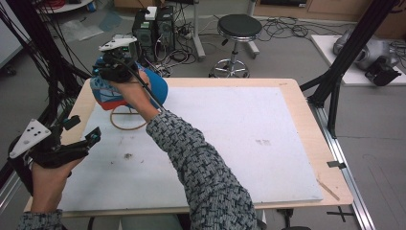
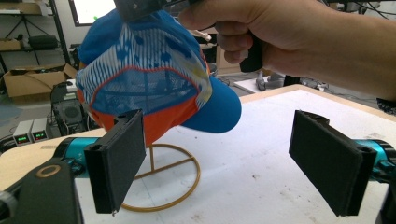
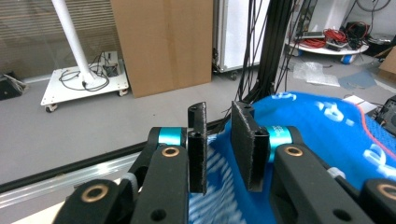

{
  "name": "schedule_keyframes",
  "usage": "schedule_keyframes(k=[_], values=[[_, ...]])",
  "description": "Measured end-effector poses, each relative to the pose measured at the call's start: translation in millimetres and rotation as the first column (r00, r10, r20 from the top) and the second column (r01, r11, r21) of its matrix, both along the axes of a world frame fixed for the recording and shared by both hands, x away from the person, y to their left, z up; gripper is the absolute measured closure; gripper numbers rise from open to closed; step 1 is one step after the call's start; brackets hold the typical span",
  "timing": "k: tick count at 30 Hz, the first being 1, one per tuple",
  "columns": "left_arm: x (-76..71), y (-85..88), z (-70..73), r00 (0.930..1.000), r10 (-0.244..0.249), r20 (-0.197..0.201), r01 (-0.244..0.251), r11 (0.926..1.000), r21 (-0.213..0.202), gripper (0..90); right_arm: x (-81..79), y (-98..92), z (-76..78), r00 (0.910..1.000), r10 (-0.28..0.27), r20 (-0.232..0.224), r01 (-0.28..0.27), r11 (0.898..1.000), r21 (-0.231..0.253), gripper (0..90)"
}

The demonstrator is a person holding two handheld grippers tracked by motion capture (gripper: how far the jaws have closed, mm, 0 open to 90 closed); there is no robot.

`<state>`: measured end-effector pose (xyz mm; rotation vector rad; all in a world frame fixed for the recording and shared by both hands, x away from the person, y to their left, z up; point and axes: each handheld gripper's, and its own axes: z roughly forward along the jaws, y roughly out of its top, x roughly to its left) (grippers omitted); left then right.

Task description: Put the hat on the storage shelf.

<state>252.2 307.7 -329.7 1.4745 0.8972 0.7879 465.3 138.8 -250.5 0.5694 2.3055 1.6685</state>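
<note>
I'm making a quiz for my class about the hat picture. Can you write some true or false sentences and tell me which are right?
1. The cap is mostly blue with an orange band. True.
2. The cap sits on a gold wire stand. True.
3. The left gripper is shut on the cap. False: its jaws stand wide open, apart from the cap.
4. The right gripper is over the cap. True.
5. The stool stands on the table. False: it stands on the floor behind it.
</note>
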Motion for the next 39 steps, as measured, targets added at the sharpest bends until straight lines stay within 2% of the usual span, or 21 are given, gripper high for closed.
schedule_keyframes(k=[5,10,21,22,30,34,39], values=[[-0.1,0.6,-0.2,1.0000,0.000,0.000,0.000,1.0000,-0.001,18.9,0.6,-3.2,2.5,1.0000,-0.003,0.004,0.003,1.000,0.006,71.5],[-0.4,0.7,-0.5,1.0000,0.002,-0.001,-0.002,1.0000,-0.003,18.9,2.0,-14.6,8.4,0.9997,-0.024,-0.006,0.024,0.999,0.027,65.6],[-0.2,1.3,-1.1,1.0000,0.007,-0.001,-0.007,1.0000,-0.004,18.9,8.3,-50.2,18.0,0.9960,-0.089,0.010,0.088,0.995,0.057,57.9],[0.0,1.9,-1.3,1.0000,0.007,-0.003,-0.007,1.0000,-0.002,18.9,9.7,-60.9,20.4,0.9937,-0.112,0.008,0.111,0.992,0.061,55.3],[1.1,0.3,-2.6,0.9999,0.006,-0.009,-0.006,1.0000,0.000,18.9,13.9,-108.1,26.8,0.9818,-0.189,0.019,0.187,0.979,0.086,51.0],[2.1,-0.2,-3.0,0.9999,0.004,-0.010,-0.004,1.0000,0.004,18.9,15.9,-135.9,30.1,0.9716,-0.236,0.008,0.234,0.967,0.101,48.5],[3.3,-1.7,-4.4,0.9999,0.005,-0.015,-0.005,1.0000,0.004,18.9,14.8,-169.0,33.8,0.9559,-0.293,0.025,0.288,0.951,0.114,44.0]])
